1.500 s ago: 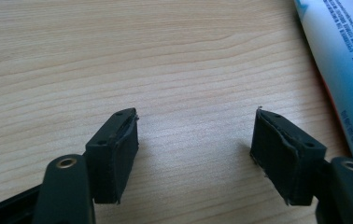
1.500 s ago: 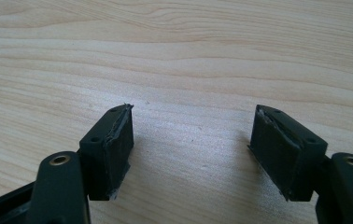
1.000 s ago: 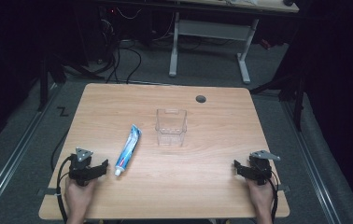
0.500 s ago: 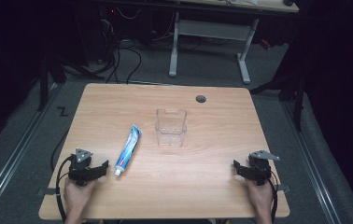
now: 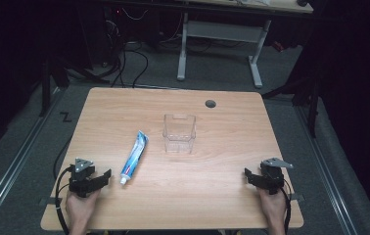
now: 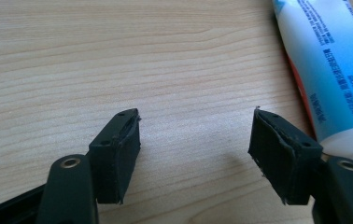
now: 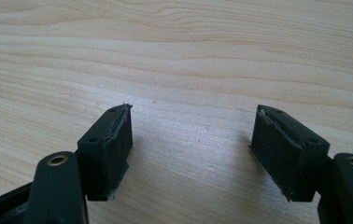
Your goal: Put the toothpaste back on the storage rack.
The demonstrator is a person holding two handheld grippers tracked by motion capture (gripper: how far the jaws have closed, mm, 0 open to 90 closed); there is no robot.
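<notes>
- Left tool (image 5: 105,175) and right tool (image 5: 248,174) are rested at the near corners of the tabletop (image 5: 232,196), jaws spread, nothing held; likely a ready pose.
- Toothpaste tube (image 5: 134,157) is laid flat at centre-left, cap end just beside the left tool's jaw; glossy soft plastic, blue and white print.
- Clear container (image 5: 178,133) is stood at mid-table, rigid and transparent.
- Tabletop: light wood grain, matte.
</notes>
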